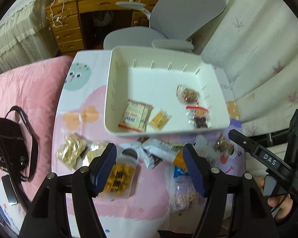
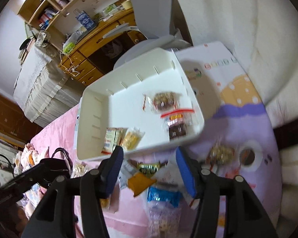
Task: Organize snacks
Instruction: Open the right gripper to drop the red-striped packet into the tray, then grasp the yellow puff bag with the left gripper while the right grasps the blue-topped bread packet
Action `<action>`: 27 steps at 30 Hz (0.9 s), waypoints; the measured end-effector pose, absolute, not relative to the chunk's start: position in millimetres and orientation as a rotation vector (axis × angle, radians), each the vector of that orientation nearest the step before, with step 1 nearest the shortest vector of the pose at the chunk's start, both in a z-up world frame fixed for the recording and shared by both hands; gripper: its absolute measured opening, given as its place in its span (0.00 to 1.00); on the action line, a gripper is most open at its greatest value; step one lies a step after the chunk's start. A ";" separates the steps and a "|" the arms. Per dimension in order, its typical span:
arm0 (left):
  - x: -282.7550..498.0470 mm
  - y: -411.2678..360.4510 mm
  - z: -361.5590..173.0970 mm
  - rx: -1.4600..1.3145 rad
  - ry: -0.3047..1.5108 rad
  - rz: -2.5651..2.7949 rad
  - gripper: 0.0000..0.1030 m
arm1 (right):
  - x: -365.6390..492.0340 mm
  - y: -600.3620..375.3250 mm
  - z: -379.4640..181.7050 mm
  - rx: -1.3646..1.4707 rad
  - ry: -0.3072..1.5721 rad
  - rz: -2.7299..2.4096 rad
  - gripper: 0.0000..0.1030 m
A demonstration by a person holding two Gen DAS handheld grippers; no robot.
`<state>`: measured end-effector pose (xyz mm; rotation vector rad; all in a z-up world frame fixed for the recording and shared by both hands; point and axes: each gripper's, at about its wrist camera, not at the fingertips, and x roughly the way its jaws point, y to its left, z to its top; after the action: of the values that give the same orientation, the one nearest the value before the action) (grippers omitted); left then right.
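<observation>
Left wrist view: the left tongs (image 1: 150, 165) are standing wide open with nothing between the blue pads, hovering over loose snack packets on the cartoon-printed tabletop (image 1: 83, 91). A yellow printed packet (image 1: 119, 178) is lying just beside the left pad, and an orange-and-white wrapper (image 1: 168, 152) is lying near the right pad. Two pale cracker packets (image 1: 71, 152) are lying further left. The white plastic bin (image 1: 113, 91) is sitting beyond the pile and is holding a barcoded packet (image 1: 136, 115), a small yellow packet (image 1: 160, 119), a round nut cake (image 1: 188, 95) and a dark snack bag (image 1: 199, 119). The right tongs' body (image 1: 268, 158) is showing at the right edge. A black bag (image 1: 8, 140) is resting on the pink bedding (image 1: 29, 83).

Right wrist view: the right tongs (image 2: 149, 170) are likewise standing wide open and gripping nothing, poised above an orange packet (image 2: 140, 183), a gold wrapper (image 2: 149, 168) and a blue packet (image 2: 163, 196). The bin (image 2: 85, 119) is lying just ahead, tilted in this blurred view.
</observation>
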<state>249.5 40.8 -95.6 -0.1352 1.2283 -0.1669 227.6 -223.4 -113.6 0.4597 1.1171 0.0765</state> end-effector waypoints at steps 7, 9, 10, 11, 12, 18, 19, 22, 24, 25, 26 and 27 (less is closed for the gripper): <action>232.3 51.4 -122.6 -0.116 1.292 -0.163 0.67 | 193.5 -215.1 -130.3 0.504 1.146 0.042 0.61; 228.2 54.5 -131.9 -0.102 1.311 -0.161 0.68 | 182.4 -211.5 -136.0 0.517 1.148 0.028 0.61; 227.2 55.2 -134.4 -0.096 1.317 -0.162 0.69 | 176.0 -209.5 -139.9 0.526 1.151 0.020 0.61; 225.7 56.6 -139.6 -0.082 1.326 -0.160 0.72 | 171.6 -208.5 -142.8 0.530 1.152 0.014 0.61; 225.4 57.4 -143.7 -0.070 1.332 -0.152 0.73 | 165.1 -205.9 -146.6 0.527 1.151 0.001 0.61; 223.2 63.5 -172.9 -0.019 1.389 -0.140 0.75 | 134.0 -189.7 -171.8 0.511 1.155 -0.042 0.62; 222.9 63.4 -177.5 -0.005 1.394 -0.140 0.77 | 129.8 -187.2 -176.1 0.509 1.156 -0.049 0.62; 221.1 61.4 -191.6 0.037 1.412 -0.152 0.79 | 117.8 -177.7 -188.5 0.490 1.156 -0.067 0.62; 220.4 60.1 -203.2 0.063 1.433 -0.156 0.80 | 110.2 -170.6 -196.6 0.471 1.154 -0.079 0.62; 220.4 59.1 -206.4 0.073 1.440 -0.158 0.80 | 106.4 -167.5 -200.3 0.460 1.150 -0.087 0.61; 220.2 57.5 -213.5 0.093 1.453 -0.161 0.80 | 102.9 -164.0 -203.9 0.443 1.146 -0.097 0.61; 220.8 56.4 -217.1 0.105 1.460 -0.162 0.80 | 100.3 -161.5 -206.1 0.427 1.143 -0.107 0.62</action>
<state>220.8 56.4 -217.1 0.1053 1.4602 -0.1620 100.3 -161.5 -206.1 0.4267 1.1425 -0.1067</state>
